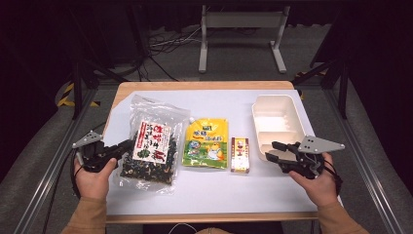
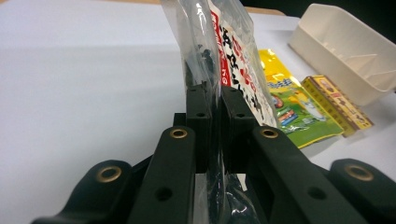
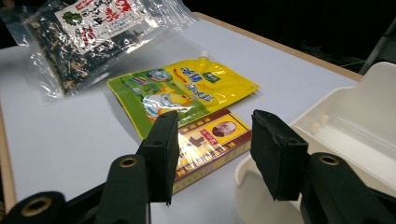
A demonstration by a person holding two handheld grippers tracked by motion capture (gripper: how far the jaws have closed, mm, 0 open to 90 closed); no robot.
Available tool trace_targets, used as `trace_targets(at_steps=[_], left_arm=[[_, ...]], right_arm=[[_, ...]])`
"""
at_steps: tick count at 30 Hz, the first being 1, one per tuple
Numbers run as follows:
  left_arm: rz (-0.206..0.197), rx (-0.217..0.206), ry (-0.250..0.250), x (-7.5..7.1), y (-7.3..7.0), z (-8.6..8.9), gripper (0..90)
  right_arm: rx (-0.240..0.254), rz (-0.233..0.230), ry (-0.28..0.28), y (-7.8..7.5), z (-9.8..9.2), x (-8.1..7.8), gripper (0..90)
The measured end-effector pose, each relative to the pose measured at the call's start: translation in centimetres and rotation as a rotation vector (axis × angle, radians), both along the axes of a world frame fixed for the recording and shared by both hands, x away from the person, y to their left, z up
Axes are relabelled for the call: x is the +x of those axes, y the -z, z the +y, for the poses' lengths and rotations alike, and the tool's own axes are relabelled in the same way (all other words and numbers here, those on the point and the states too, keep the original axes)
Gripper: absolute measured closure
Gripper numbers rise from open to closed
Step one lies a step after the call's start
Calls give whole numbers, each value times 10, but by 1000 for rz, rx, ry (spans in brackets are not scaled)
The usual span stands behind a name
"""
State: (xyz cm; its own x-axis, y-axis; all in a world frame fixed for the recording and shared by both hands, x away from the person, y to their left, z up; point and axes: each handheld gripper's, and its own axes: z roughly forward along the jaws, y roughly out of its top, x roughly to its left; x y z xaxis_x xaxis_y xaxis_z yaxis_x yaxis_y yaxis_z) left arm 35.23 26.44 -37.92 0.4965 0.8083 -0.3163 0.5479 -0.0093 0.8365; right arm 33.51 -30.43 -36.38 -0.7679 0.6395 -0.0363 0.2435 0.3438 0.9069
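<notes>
Seaweed bag (image 1: 150,148) being pinched at its edge by the left gripper (image 1: 127,146).
Right gripper (image 1: 274,151) is hovering unclenched beside the cream tray (image 1: 277,122), a yellow pouch (image 1: 206,143) and small box (image 1: 240,154), perhaps sweets, lying between.

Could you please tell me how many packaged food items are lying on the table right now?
3: the clear seaweed bag at the left, clamped by the left gripper; the yellow spouted pouch in the middle; the small red-and-yellow box beside the white tray. Nothing seems hidden.

bright overhead light, dark surroundings, soft blur, mild glare
</notes>
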Motion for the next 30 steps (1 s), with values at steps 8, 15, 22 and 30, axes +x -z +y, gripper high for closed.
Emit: trace_targets(at_steps=[8,15,22,30], left_arm=[[-110,-2,39,-15,-25,-7,849],[-192,-26,76,-26,-42,-13,852],[-274,-63,122,-37,-55,-21,854],[-365,-87,187,-50,-71,-40,856]], right_arm=[[-42,21,-32,-7,7,-5,582],[-37,41,-53,-9,10,-7,567],[-3,83,-72,-11,15,-8,546],[29,98,-123,-36,45,3,492]])
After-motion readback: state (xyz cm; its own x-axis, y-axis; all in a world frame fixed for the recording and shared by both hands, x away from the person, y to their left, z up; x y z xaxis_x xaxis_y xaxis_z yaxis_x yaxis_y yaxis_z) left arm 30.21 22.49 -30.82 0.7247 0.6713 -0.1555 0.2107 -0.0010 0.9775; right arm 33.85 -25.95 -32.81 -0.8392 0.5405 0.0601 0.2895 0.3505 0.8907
